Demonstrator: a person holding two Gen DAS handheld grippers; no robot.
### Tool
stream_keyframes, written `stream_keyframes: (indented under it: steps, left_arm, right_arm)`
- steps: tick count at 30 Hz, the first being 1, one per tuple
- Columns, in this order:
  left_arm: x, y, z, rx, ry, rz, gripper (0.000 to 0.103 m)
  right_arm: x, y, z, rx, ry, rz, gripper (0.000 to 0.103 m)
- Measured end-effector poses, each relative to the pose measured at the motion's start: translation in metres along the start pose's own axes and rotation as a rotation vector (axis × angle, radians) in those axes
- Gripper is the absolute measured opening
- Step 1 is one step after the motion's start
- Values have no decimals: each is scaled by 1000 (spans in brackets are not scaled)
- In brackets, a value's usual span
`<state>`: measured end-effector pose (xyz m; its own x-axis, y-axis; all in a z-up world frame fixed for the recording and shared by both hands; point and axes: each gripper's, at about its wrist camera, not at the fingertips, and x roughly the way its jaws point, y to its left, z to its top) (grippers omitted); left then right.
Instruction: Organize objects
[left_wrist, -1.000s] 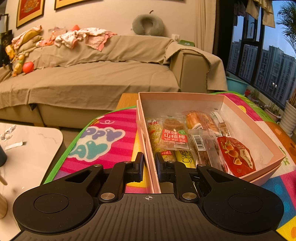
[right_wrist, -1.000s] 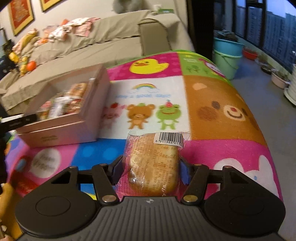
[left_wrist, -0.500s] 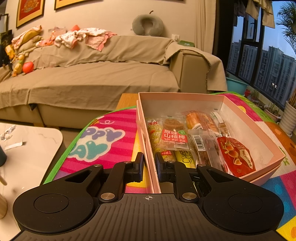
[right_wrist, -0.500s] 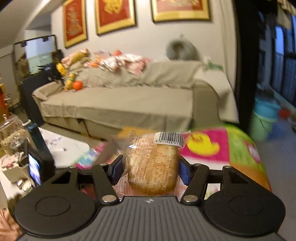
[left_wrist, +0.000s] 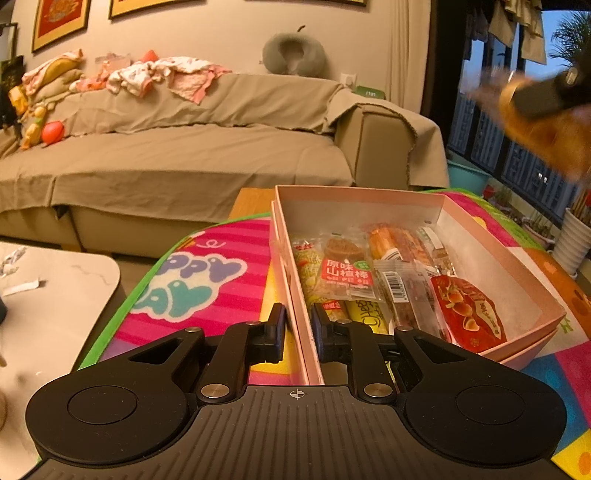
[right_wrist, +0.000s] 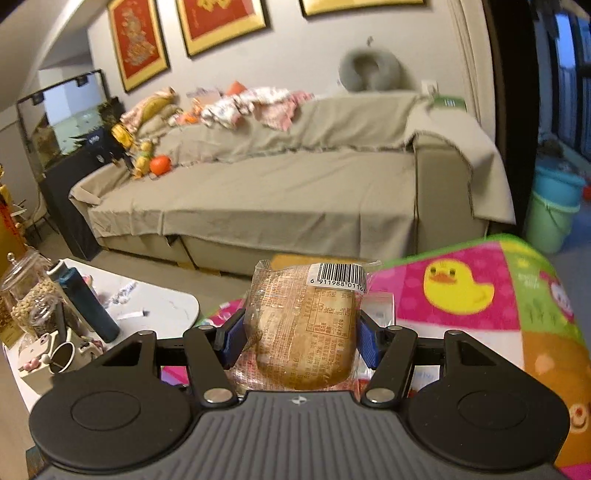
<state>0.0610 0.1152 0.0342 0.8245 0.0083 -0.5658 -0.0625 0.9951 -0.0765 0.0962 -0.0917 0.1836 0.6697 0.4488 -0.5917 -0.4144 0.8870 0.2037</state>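
A pink box (left_wrist: 369, 201) lies open on the play mat, with several snack packets inside, among them a red-labelled packet (left_wrist: 347, 273) and a red pouch (left_wrist: 467, 314). My left gripper (left_wrist: 298, 328) straddles the box's left wall, one finger outside and one inside; its jaws are just beginning to open, with the wall still pinched between them. My right gripper (right_wrist: 301, 339) is shut on a wrapped bread bun (right_wrist: 310, 317) with a barcode, held up in the air. That right gripper (left_wrist: 543, 94) shows as a blur at the upper right of the left wrist view, above and right of the box.
The colourful play mat (right_wrist: 461, 295) covers the table. A beige sofa (left_wrist: 184, 158) stands behind it. At the left, a white low table (right_wrist: 166, 306) carries a dark bottle (right_wrist: 85, 299) and jars. Green and blue buckets (right_wrist: 550, 214) stand on the floor at the right.
The right gripper has lifted the bun off the mat and swung toward the sofa, and now appears blurred in the left wrist view. The left gripper has stayed at the box wall.
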Motion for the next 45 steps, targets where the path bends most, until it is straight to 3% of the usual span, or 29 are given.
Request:
stream_keyframes:
  steps: [12,24,28,35,41,45]
  left_arm:
    - [0,0,0,0,0,1,18]
    - [0,1,0,-1,0,-1,18]
    - [0,2,0,-12,1,-16,19]
    - [4,-7,5,16,8,8,16]
    - [45,-52,34,131,59,-65,16]
    - [97,-87,58,161,19,-90,18]
  right_arm:
    - [42,-13,-25,39,99,-31,60]
    - [39,-10,-32,6,88,-36,71]
    - [33,-8,-44,-72,66,-75,86]
    - [16,-23,-101,-282,61,-116,86]
    - [26,-49,-121,-236,27,-115,81]
    - [34,-73,-115,-205,-40,-198,81]
